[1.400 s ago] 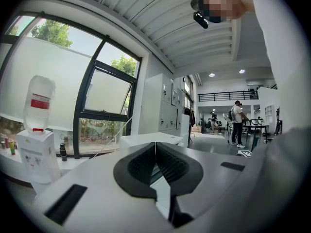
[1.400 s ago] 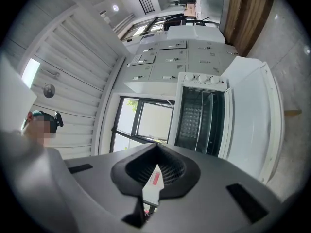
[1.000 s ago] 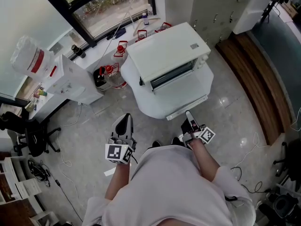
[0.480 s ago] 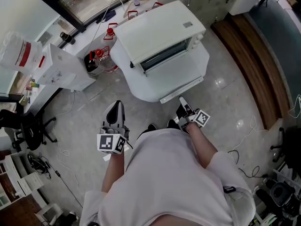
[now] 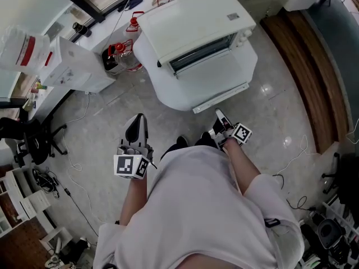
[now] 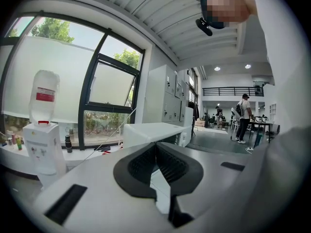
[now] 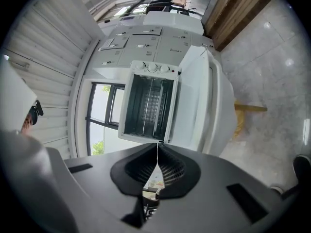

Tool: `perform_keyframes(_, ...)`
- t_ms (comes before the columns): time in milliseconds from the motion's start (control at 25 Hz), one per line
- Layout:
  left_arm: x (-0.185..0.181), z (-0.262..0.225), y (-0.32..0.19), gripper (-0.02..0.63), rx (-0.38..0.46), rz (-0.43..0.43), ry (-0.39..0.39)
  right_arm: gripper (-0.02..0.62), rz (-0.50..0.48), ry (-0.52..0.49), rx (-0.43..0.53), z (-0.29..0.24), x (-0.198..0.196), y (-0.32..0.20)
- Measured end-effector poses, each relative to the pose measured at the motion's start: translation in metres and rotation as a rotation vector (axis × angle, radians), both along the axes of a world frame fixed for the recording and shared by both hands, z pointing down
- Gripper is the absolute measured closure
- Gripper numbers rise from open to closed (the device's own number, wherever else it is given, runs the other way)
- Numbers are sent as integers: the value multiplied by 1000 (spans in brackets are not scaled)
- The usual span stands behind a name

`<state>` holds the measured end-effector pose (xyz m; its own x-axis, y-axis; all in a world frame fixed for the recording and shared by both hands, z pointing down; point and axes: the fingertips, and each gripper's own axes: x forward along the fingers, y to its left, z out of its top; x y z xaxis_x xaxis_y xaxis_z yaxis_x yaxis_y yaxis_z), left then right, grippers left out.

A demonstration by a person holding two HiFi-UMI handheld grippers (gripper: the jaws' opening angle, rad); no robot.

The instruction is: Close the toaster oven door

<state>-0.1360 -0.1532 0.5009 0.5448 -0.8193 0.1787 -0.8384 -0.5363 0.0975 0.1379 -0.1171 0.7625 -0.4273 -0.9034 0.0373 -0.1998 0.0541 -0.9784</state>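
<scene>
The fingers of the right gripper were pressed together with nothing between them. The left gripper was pressed shut and empty too.

The toaster oven sat on a round white table. Its door was hanging wide open, lying flat and sticking out toward the person. The long handle ran along the door's front edge. The dark inside of the oven could be seen in the right gripper view.

In the head view, the oven looked a little bigger than it had a second before, so the person had moved in closer. The right gripper was near the handle, just in front of it and not touching it. The left gripper hung well off to the side, over the floor. The door had not moved at all.

So the closing had not started yet. It looked like the right gripper was getting ready to go under the front edge and push the door up.

A water dispenser stood to the left of the table.
</scene>
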Motion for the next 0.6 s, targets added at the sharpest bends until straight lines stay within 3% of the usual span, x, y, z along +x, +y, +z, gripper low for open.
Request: perform_keyframes(600,-8,44,1,586,-25,-12,-3,583,-20,-5,-87,65,-13,-6)
